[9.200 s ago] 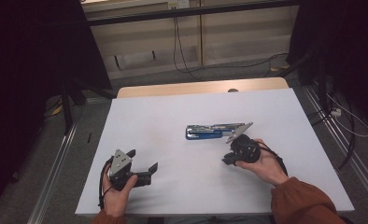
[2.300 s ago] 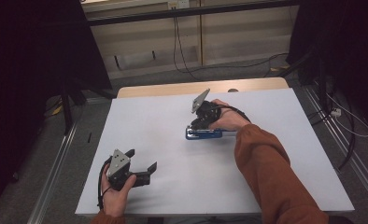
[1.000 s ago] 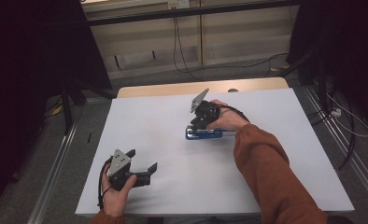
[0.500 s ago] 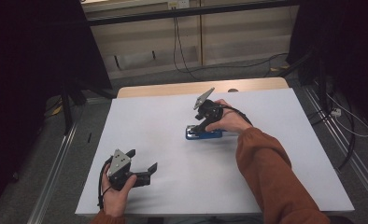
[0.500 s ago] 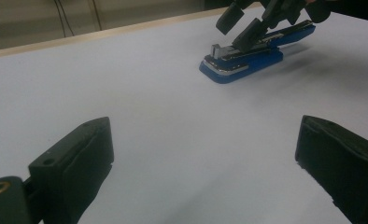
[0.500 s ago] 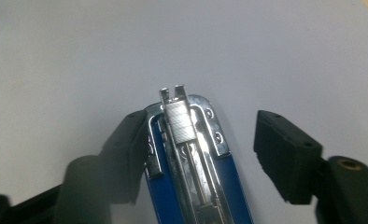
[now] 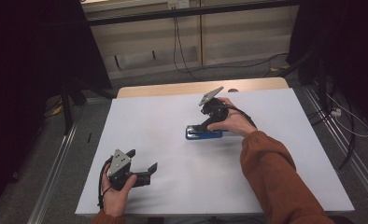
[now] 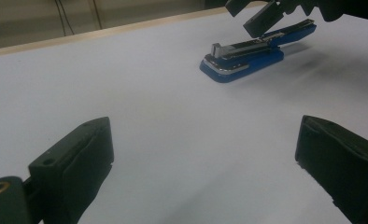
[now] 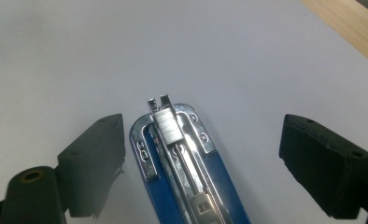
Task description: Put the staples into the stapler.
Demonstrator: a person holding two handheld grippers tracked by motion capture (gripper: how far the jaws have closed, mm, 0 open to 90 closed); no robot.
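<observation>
A blue stapler with a metal staple channel lies flat on the white table, a little right of centre. My right gripper hangs just over its far end, pointing down at it. Its jaws have just been opening and now stand wide, with the stapler between them and both pads clear of it. My left gripper rests near the table's front left corner, open, nothing between its jaws. From the left gripper view, the stapler lies ahead at the upper right, under the right gripper.
A wooden strip runs along the table's far edge. Cables trail over the floor behind it, and metal rails flank the table on both sides.
The right gripper's jaws have spread apart over the stapler and the hand has shifted slightly right. The stapler and the left gripper have stayed where they were.
</observation>
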